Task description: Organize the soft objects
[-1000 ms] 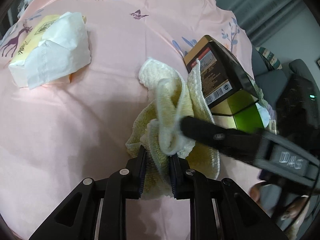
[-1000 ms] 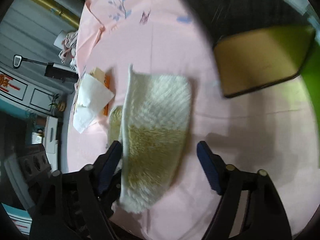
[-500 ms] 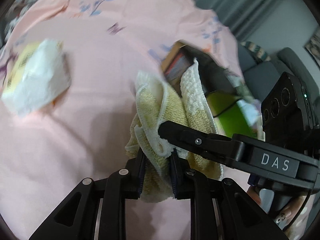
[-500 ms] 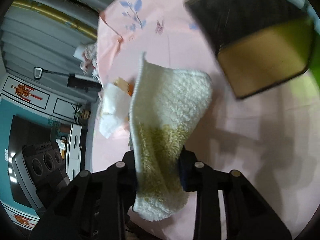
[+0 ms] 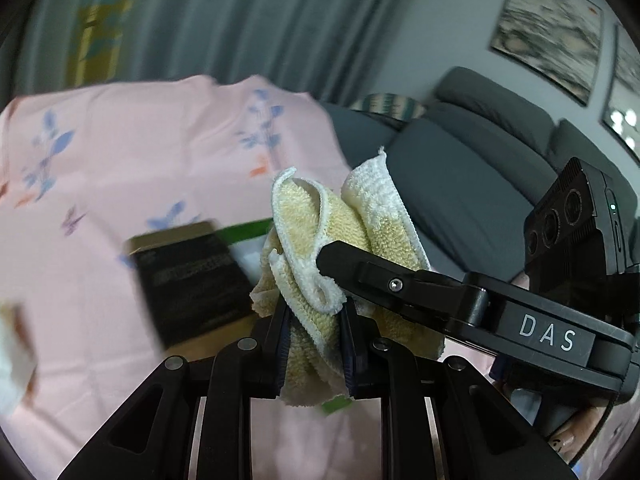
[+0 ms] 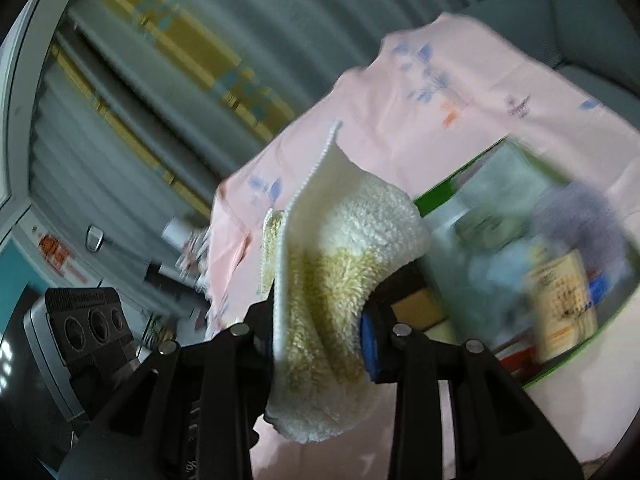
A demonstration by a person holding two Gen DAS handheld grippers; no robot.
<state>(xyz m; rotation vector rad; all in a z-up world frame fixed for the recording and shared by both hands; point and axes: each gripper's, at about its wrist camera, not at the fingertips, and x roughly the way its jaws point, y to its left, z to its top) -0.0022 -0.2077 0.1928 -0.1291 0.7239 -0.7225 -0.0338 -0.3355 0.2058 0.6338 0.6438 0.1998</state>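
Together my left gripper (image 5: 314, 344) and right gripper (image 6: 320, 328) clenched the fluffy yellow-and-cream towel (image 5: 320, 248), the open green box (image 6: 532, 264) just right of my right jaws.

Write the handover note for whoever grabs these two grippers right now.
Left gripper: shut on the yellow towel, bunched between its fingers.
Right gripper: shut on another part of the same towel, so both hold it in the air above the pink sheet.
Nearby: a green box with packets and soft items already inside, its contents blurred; a dark carton lies on the sheet.
Done: towel picked up.
Left: probably fold or straighten it, then set it in the green box.
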